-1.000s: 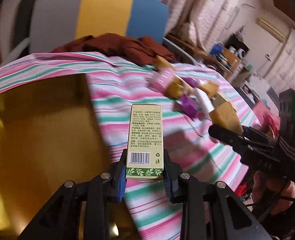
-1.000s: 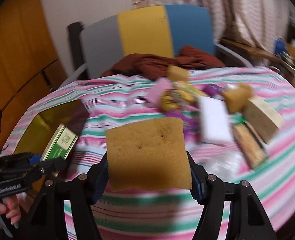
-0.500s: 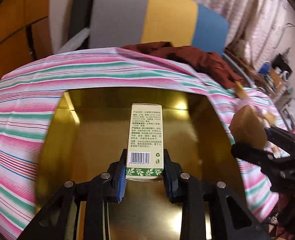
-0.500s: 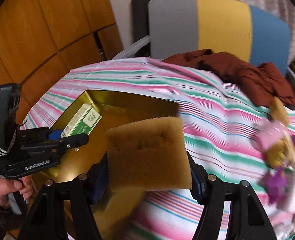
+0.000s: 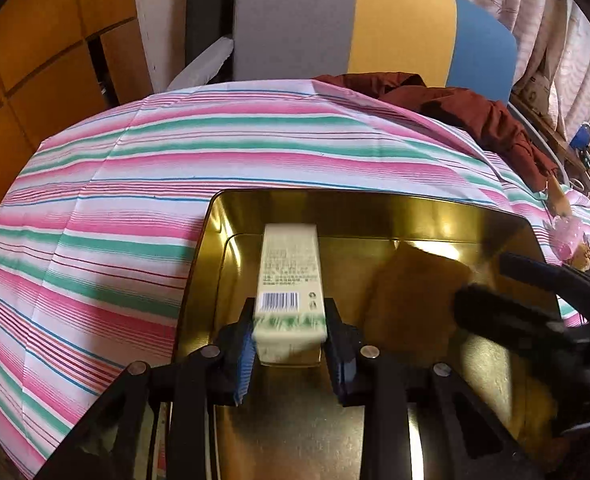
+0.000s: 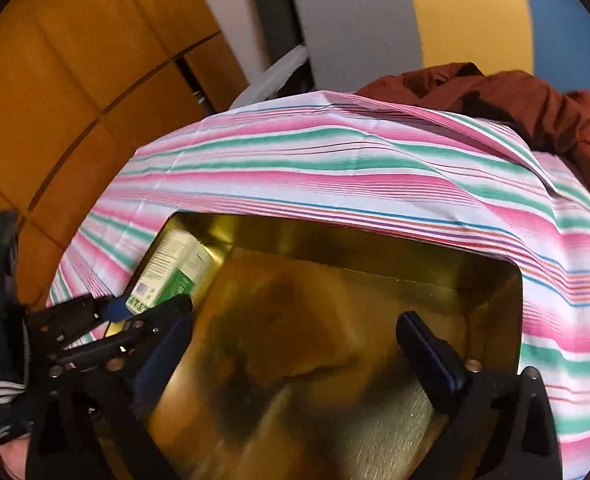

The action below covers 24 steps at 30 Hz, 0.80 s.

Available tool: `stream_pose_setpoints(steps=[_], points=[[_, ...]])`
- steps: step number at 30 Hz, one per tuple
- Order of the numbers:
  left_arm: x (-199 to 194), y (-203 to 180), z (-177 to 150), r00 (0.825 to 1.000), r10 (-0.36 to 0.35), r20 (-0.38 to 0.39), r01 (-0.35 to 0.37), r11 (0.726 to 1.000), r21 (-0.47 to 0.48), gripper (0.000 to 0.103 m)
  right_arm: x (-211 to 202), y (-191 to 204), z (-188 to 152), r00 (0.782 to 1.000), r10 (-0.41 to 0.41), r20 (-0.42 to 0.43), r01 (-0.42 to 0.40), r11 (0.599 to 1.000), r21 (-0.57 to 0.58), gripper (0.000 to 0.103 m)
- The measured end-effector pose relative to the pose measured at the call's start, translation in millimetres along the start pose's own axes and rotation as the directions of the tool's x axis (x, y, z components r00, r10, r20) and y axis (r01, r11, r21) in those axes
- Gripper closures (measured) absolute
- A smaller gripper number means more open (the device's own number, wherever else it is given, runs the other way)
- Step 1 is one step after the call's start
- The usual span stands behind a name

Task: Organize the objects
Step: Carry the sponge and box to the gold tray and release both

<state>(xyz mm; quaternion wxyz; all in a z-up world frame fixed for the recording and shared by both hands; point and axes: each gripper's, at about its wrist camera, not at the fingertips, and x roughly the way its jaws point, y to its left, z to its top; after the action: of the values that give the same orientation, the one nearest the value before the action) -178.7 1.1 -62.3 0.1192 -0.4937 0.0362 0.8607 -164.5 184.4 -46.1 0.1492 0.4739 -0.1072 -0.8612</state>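
Observation:
A gold metal tin (image 5: 335,208) (image 6: 375,240) sits open on the striped tablecloth. My left gripper (image 5: 291,344) is over the tin's left part, its jaws spread a little around a white and green carton (image 5: 289,276) that tilts between them; the carton also shows in the right wrist view (image 6: 171,268). My right gripper (image 6: 295,344) is open over the tin, and a yellow-brown sponge (image 6: 291,316) (image 5: 411,300) lies blurred inside the tin below it.
A dark red cloth (image 5: 455,112) lies at the table's far edge in front of a grey, yellow and blue chair (image 5: 355,24). Small pink and yellow items (image 5: 571,232) lie right of the tin. Orange wooden panels (image 6: 75,60) stand left.
Both grippers swung left from the pile of items to the tin. My right gripper opened and the sponge dropped into the tin. My left gripper's jaws loosened and the carton tipped.

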Motion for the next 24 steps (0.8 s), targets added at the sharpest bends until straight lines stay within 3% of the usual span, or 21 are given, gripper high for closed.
stream_pose_setpoints(steps=[5, 11, 20, 24], points=[[-1.4, 1.6, 0.6, 0.999, -0.051, -0.008, 0.05, 0.998, -0.025, 0.07, -34.8, -1.6, -12.8, 0.998, 0.013, 0.063, -0.014, 1.0, 0.016, 0.0], [-31.5, 1.0, 1.7, 0.993, -0.085, 0.083, 0.091, 0.993, -0.073, 0.064, -75.0, 5.4, -32.5, 0.987, -0.013, 0.162, 0.022, 0.998, -0.056, 0.0], [-62.9, -16.9, -18.8, 0.983, -0.106, 0.149, 0.123, 0.986, -0.11, 0.06, -90.8, -2.1, -52.9, 0.987, 0.009, 0.159, -0.004, 1.0, -0.028, 0.0], [-64.8, -30.9, -32.1, 0.977, -0.157, 0.143, 0.173, 0.979, -0.11, 0.057, -99.2, -1.7, -62.5, 0.983, -0.033, 0.18, 0.042, 0.998, -0.046, 0.0]])
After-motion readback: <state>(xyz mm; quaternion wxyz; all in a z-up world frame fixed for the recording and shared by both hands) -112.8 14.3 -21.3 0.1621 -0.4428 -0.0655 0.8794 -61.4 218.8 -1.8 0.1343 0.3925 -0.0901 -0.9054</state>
